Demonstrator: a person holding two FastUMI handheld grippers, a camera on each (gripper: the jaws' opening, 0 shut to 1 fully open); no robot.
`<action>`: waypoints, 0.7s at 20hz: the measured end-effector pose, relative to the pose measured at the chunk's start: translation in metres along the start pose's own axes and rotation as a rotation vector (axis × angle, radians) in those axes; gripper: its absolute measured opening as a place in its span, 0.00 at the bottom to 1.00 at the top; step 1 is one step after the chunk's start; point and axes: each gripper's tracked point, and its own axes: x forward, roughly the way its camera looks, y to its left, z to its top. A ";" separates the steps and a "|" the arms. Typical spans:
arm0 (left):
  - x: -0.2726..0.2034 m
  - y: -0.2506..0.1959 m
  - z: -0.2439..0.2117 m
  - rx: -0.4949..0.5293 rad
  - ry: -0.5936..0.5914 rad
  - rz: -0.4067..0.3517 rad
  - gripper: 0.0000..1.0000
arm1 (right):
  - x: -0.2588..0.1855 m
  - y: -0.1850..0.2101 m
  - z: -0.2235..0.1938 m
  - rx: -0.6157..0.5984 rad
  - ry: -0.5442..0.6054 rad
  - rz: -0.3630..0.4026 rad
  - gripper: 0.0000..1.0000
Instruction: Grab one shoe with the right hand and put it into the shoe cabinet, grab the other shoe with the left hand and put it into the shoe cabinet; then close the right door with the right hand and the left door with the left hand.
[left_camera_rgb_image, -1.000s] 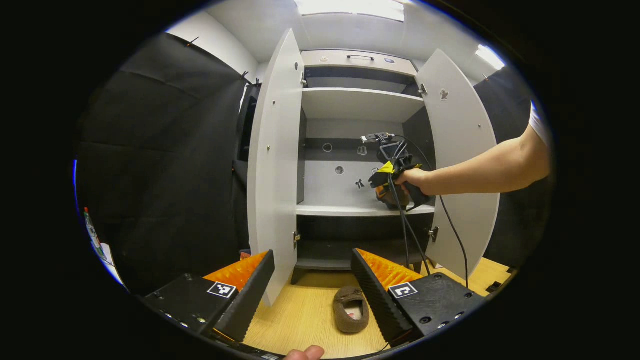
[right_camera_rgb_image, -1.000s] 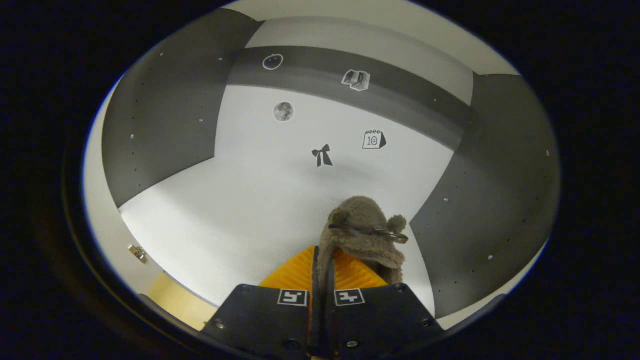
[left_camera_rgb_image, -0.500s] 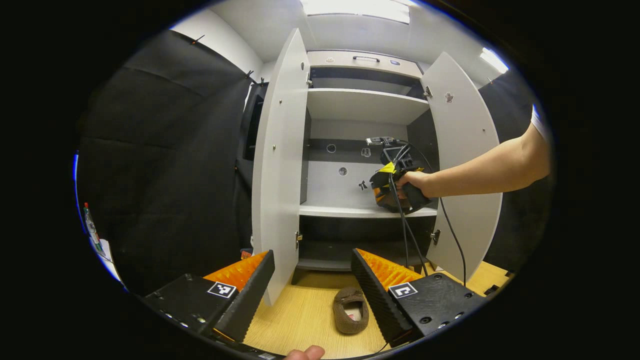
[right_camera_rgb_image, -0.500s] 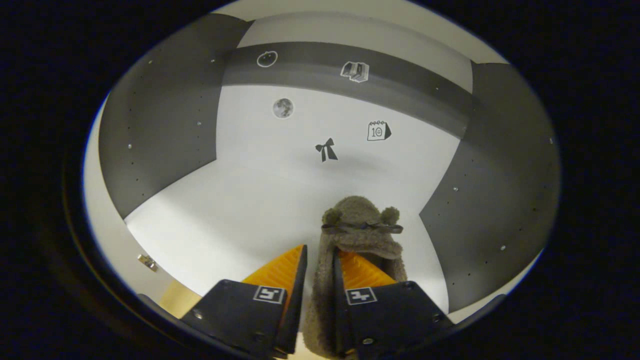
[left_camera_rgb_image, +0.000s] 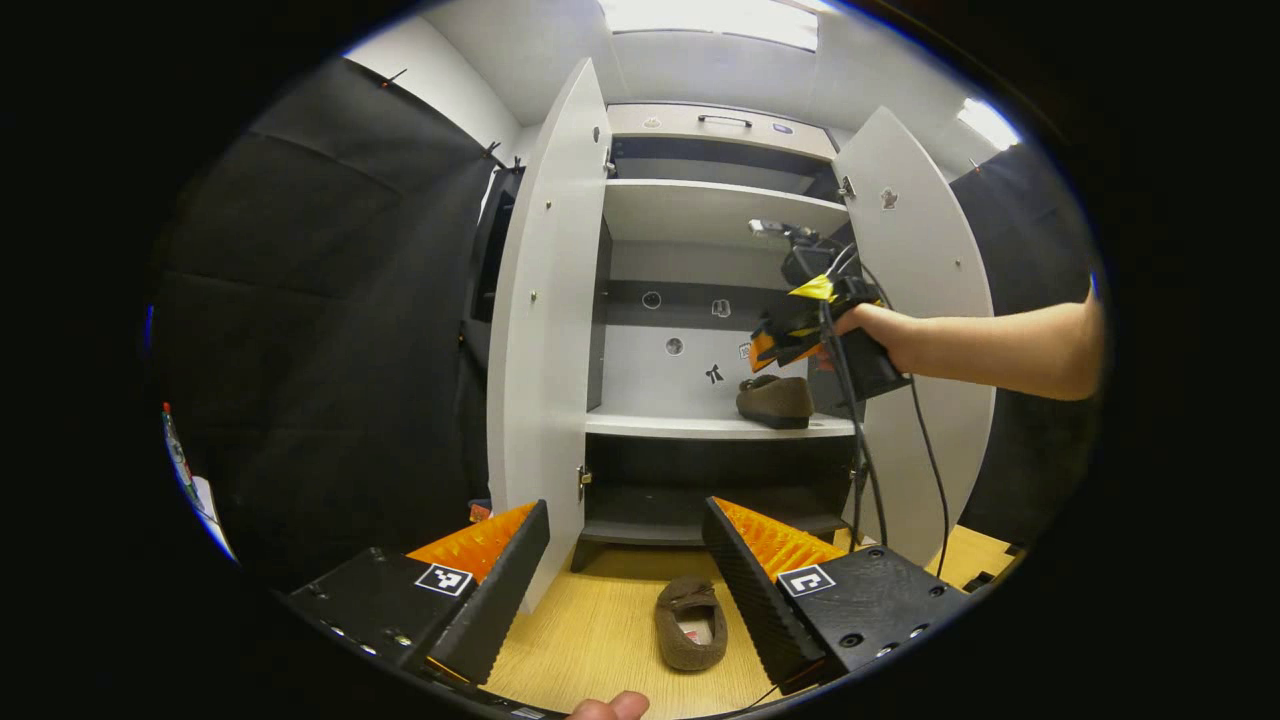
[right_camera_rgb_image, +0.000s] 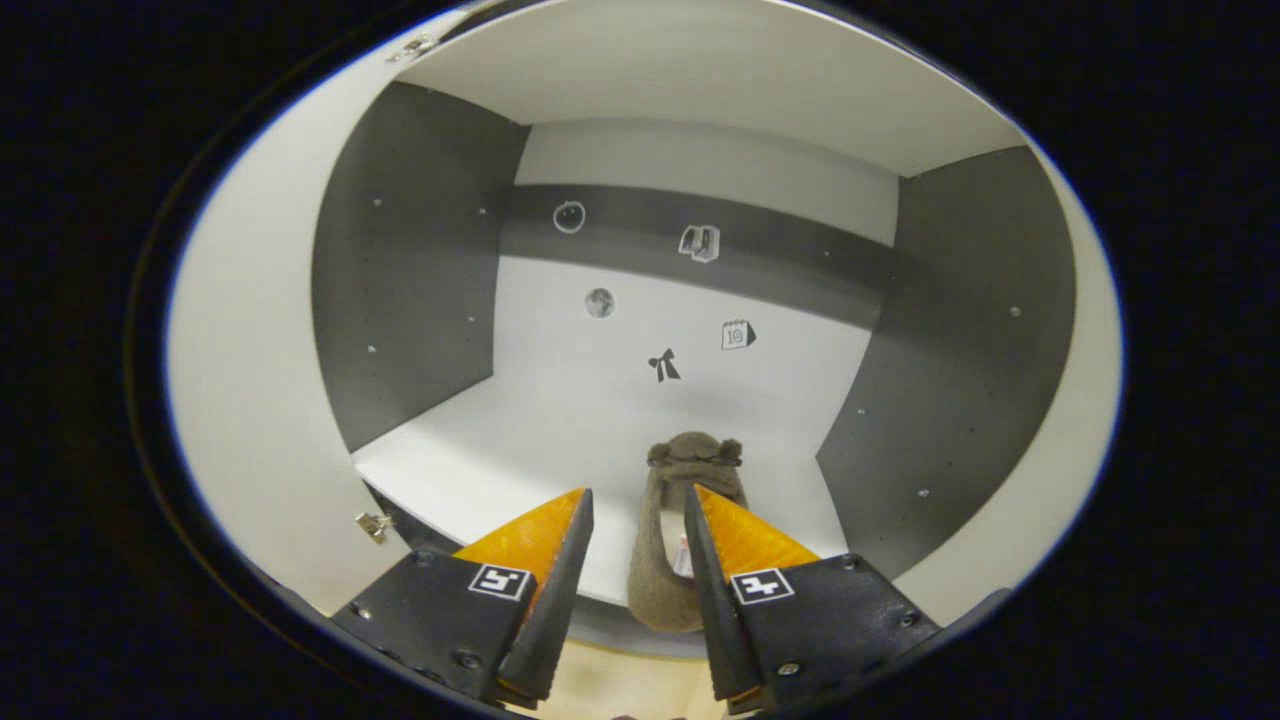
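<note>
One brown fuzzy shoe (left_camera_rgb_image: 775, 400) rests on the middle shelf (left_camera_rgb_image: 660, 425) of the white shoe cabinet, toward its right side. My right gripper (left_camera_rgb_image: 768, 347), held by a hand, hovers just above and in front of that shoe, apart from it. In the right gripper view the shoe (right_camera_rgb_image: 672, 540) lies on the shelf (right_camera_rgb_image: 500, 450) beyond the open right gripper (right_camera_rgb_image: 637, 490). The other brown shoe (left_camera_rgb_image: 690, 625) lies on the wooden floor in front of the cabinet. My left gripper (left_camera_rgb_image: 625, 560) stands open above the floor, with that shoe just ahead of it.
Both cabinet doors stand wide open, the left door (left_camera_rgb_image: 545, 320) and the right door (left_camera_rgb_image: 925, 300). A cable (left_camera_rgb_image: 860, 470) hangs from the right gripper down past the lower shelves. Black cloth walls stand on both sides.
The right gripper has opened, let go of the shoe on the middle shelf and drawn back and upward. The left gripper has barely moved.
</note>
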 end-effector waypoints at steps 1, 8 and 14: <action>0.000 -0.001 0.000 0.004 0.001 -0.005 0.95 | -0.016 0.004 -0.001 0.020 -0.025 0.018 0.67; 0.003 -0.015 0.004 0.016 -0.003 -0.052 0.95 | -0.113 0.000 -0.039 0.027 -0.175 0.010 0.70; -0.001 -0.031 0.003 0.028 0.002 -0.091 0.95 | -0.166 0.003 -0.087 0.056 -0.218 -0.013 0.64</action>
